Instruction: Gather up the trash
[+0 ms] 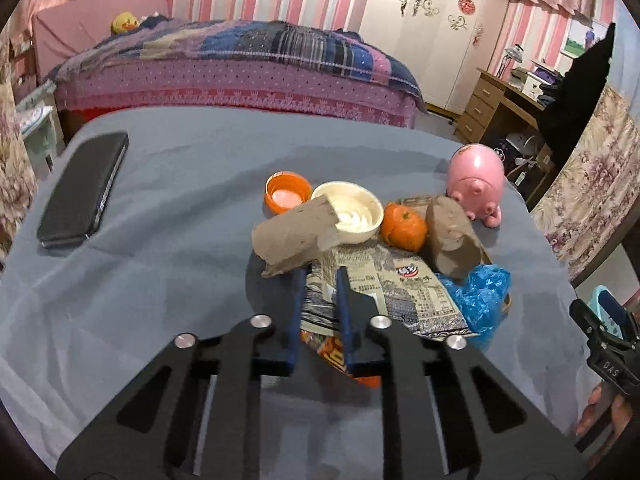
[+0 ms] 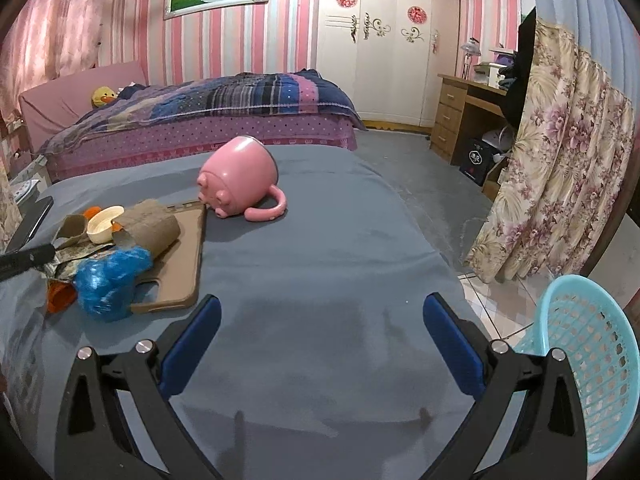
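Desk point(image 2: 320, 264), grey cloth: carries all the trash, clustered at its left side in the right wrist view.
Basket point(image 2: 592, 364), turquoise, off the desk's right edge: no trash seen in the visible part; collection judged barely begun.
Phone case point(image 2: 180, 264), brown, under the pile.
Printed wrapper point(image 1: 400, 284), flat, long axis running away from the left tool point(image 1: 322, 280), which is pressed onto its near edge.
Cardboard tubes point(image 1: 292, 236), two, lying down, axes roughly crosswise.
Blue bag point(image 1: 480, 296), crumpled.
Orange peel point(image 1: 402, 226); two caps point(image 1: 352, 212).
Right tool point(image 2: 322, 320): spread, empty, over bare cloth.
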### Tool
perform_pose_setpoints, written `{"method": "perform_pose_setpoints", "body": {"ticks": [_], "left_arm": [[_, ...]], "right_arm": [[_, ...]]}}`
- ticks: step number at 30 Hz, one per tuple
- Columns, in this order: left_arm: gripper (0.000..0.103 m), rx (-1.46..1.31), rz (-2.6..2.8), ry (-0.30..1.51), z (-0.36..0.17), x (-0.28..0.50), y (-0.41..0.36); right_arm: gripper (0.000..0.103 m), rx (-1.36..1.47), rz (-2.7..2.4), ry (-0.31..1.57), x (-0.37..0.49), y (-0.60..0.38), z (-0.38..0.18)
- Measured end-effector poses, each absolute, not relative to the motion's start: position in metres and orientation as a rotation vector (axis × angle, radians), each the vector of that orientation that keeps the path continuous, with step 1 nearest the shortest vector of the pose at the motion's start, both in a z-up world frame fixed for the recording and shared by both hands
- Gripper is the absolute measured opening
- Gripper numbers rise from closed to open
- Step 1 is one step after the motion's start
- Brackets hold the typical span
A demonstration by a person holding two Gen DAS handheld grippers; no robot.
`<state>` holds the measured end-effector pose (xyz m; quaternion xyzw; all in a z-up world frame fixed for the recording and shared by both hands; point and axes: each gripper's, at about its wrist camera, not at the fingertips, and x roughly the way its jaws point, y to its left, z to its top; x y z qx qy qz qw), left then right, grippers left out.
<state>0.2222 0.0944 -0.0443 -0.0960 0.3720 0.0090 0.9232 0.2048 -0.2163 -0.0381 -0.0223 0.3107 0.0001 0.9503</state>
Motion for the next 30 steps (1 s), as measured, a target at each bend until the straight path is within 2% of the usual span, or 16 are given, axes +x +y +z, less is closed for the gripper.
{"method": "perform_pose_setpoints", "body": {"ticks": [4, 12, 14, 30], "left_arm": [[0.006, -0.152, 0.031, 0.735, -0.032, 0.215, 0.089], [0.004, -0.104, 0.079, 0.730, -0.027, 0.211, 0.098], [0.000, -0.107, 0.094, 0.718, -0.024, 0.208, 0.107], [0.000, -0.042, 0.163, 0.702, -0.015, 0.184, 0.159]], "right_arm": [[0.099, -0.062, 0.014, 0.628, 0.204, -0.210, -0.039], [0.099, -0.090, 0.054, 0.627, 0.201, -0.189, -0.042], [0.099, -0.090, 0.058, 0.625, 0.201, -0.185, -0.042], [0.099, -0.140, 0.114, 0.614, 0.192, -0.144, -0.042]]}}
